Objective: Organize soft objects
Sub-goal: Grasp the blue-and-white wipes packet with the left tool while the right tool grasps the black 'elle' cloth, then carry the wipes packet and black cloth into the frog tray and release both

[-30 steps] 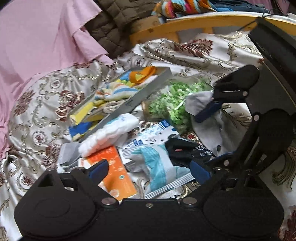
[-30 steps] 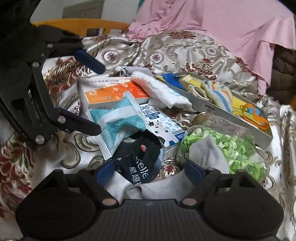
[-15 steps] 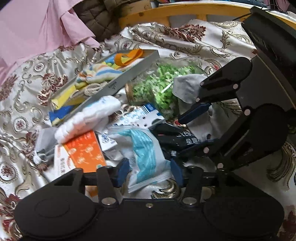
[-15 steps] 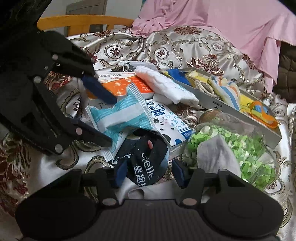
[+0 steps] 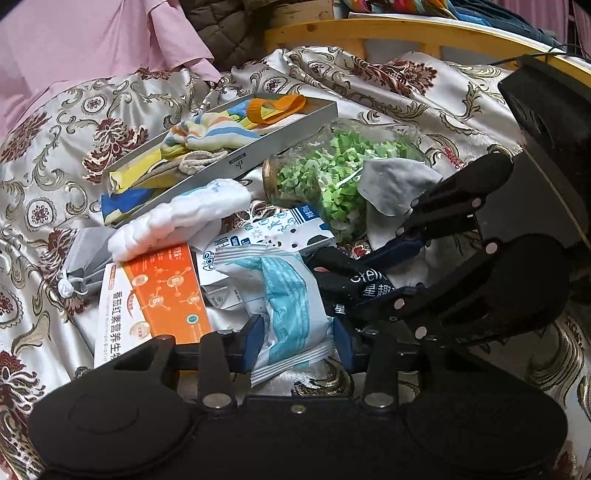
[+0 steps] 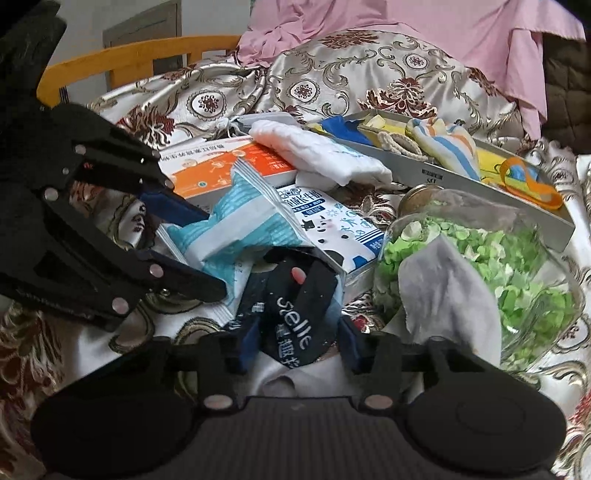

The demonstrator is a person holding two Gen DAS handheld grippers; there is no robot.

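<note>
My left gripper point(image 5: 297, 345) is closed around the near end of a blue-and-white soft packet point(image 5: 291, 306), which also shows in the right wrist view point(image 6: 236, 229). My right gripper point(image 6: 295, 347) is closed around a black printed pouch point(image 6: 299, 314), seen from the left view as a dark pouch point(image 5: 351, 280). A white folded cloth point(image 5: 177, 221) lies on an orange box point(image 5: 162, 288). A grey tray point(image 5: 280, 140) holds a striped sock point(image 5: 214, 133) and other soft items. A grey cloth point(image 6: 443, 291) drapes on a glass jar point(image 6: 491, 258).
A milk carton point(image 6: 332, 225) lies under the packets. A grey drawstring bag point(image 5: 85, 258) lies at the left. Everything sits on a patterned satin bedcover point(image 5: 48, 166). A pink cloth point(image 6: 424, 26) and a wooden rail point(image 5: 406, 33) are behind.
Both grippers have narrowed from wide open and closed in: the left onto the blue-and-white packet, the right onto the black pouch. Both views moved closer to the pile.
</note>
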